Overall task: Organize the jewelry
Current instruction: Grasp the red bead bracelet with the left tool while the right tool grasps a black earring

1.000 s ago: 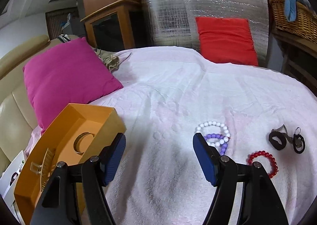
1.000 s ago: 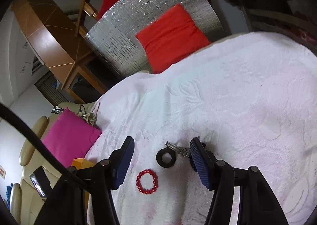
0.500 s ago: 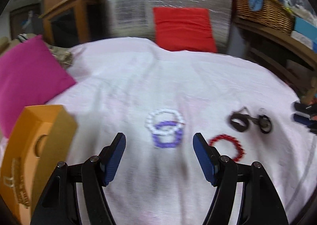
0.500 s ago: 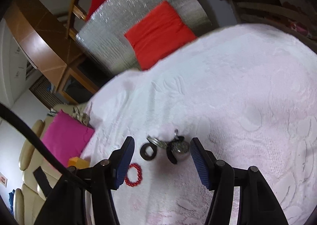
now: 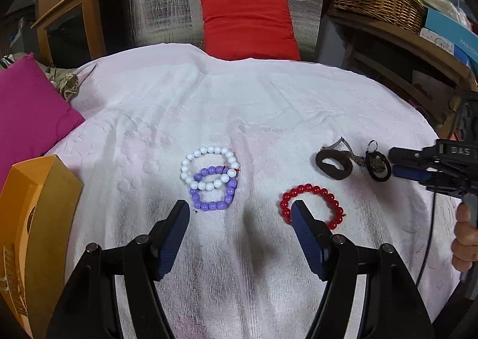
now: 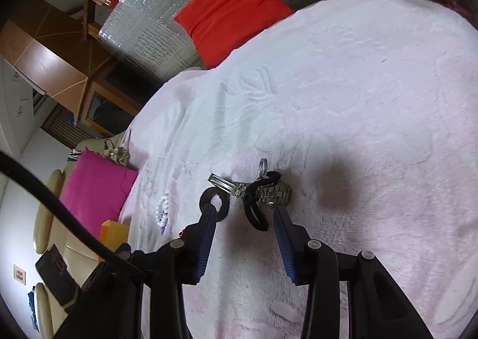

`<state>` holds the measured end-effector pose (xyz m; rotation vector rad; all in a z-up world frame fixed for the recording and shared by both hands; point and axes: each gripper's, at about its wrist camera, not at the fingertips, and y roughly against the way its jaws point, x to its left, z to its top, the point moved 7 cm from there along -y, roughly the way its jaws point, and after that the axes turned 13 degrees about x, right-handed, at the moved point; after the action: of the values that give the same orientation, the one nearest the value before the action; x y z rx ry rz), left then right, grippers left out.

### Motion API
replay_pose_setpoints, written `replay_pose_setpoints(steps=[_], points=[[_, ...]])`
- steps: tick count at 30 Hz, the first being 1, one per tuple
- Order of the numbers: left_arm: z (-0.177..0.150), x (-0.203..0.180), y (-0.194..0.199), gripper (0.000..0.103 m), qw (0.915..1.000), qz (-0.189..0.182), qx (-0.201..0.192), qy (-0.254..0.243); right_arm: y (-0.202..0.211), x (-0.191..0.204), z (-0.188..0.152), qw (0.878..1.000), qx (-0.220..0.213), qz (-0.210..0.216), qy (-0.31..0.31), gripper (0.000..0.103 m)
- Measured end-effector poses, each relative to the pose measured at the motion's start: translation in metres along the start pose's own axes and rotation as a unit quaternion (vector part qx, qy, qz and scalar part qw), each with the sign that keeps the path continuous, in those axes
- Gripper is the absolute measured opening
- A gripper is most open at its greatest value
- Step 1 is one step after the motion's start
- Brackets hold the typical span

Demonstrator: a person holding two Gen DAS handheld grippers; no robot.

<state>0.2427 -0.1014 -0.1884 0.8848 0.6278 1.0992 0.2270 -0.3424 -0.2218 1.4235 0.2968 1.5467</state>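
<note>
On the pink towel (image 6: 358,85), your right tongs (image 6: 245,219) had just been narrowing, unclamped, around the black hair tie (image 6: 254,213) tangled with the watch (image 6: 273,192); you needed the loop alone. Left tongs (image 5: 240,213) stood spread, empty.

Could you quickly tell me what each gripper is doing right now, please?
Left gripper: open, empty, above the towel near the purple bracelet.
Right gripper: open, jaws have just been closing, around the black hair tie, not yet gripping.

"DAS" stands on the right gripper (image 5: 403,164); "FASHION", cut off, on a blue box (image 5: 451,31).
</note>
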Motion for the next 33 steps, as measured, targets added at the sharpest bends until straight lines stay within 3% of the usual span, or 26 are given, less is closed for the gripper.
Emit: replay_pose_setpoints(steps=[4, 6, 9, 17, 25, 33], points=[[0.000, 0.000, -0.002, 0.071, 1.0000, 0.002, 0.001, -0.003, -0.016, -0.002, 0.004, 1.000, 0.007, -0.007, -0.012, 0.034], [0.000, 0.000, -0.001, 0.071, 1.0000, 0.002, 0.002, -0.002, -0.023, -0.002, 0.006, 1.000, 0.008, -0.026, -0.003, 0.016], [0.001, 0.001, -0.001, 0.071, 1.0000, -0.001, -0.001, -0.001, -0.022, 0.000, 0.005, 0.999, 0.005, -0.047, 0.013, 0.007], [0.001, 0.000, -0.001, 0.071, 0.9994, -0.035, 0.005, 0.003, 0.017, 0.004, -0.001, 1.000, -0.024, 0.003, 0.008, 0.006], [-0.005, -0.036, -0.006, 0.072, 0.9953, -0.087, 0.023, -0.035, 0.027, -0.005, 0.004, 0.998, -0.033, 0.036, -0.028, 0.006], [0.002, -0.059, -0.031, 0.078, 0.9950, -0.082, 0.039, -0.041, 0.030, 0.004, 0.006, 0.998, -0.043, 0.050, -0.019, 0.006]])
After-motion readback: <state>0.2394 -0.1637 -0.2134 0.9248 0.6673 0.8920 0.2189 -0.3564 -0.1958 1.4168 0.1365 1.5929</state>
